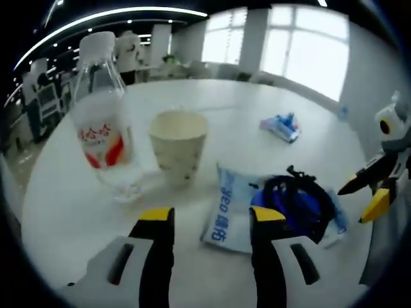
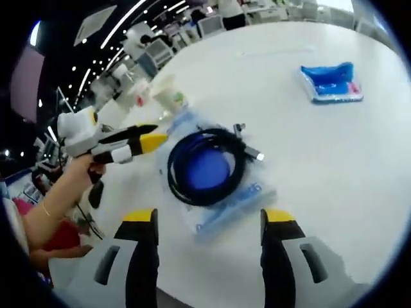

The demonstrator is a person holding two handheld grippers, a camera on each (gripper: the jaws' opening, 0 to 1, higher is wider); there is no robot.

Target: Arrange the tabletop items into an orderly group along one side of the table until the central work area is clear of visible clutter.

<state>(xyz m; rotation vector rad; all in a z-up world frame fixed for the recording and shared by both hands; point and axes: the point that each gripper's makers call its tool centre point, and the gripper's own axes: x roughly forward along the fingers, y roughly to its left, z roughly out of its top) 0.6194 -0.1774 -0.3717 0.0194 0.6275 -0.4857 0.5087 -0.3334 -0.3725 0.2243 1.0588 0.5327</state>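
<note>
Nearest in the left gripper view we see the left claw [image 1: 212, 221], jaws spread apart and holding nothing, hovering over the white counter [image 1: 77, 205]. Just beyond its right jaw lies a coiled black cable [image 1: 297, 200] on a blue-and-white packet [image 1: 232, 212]. In the right gripper view we get the right claw [image 2: 209, 219], also spread wide and empty, with the same cable [image 2: 207, 165] and packet [image 2: 226, 206] lying between and just past its jaws.

Containers: a paper cup [image 1: 178, 147] stands upright near the packet; we cannot tell what is inside. Beside it stands a clear plastic bottle [image 1: 103, 122], white cap on, red-and-white label; its contents are unclear. A small blue packet [image 1: 281, 126] lies well apart, farther across the counter.

A hand [image 2: 80, 168] holds the left claw in the right gripper view.
</note>
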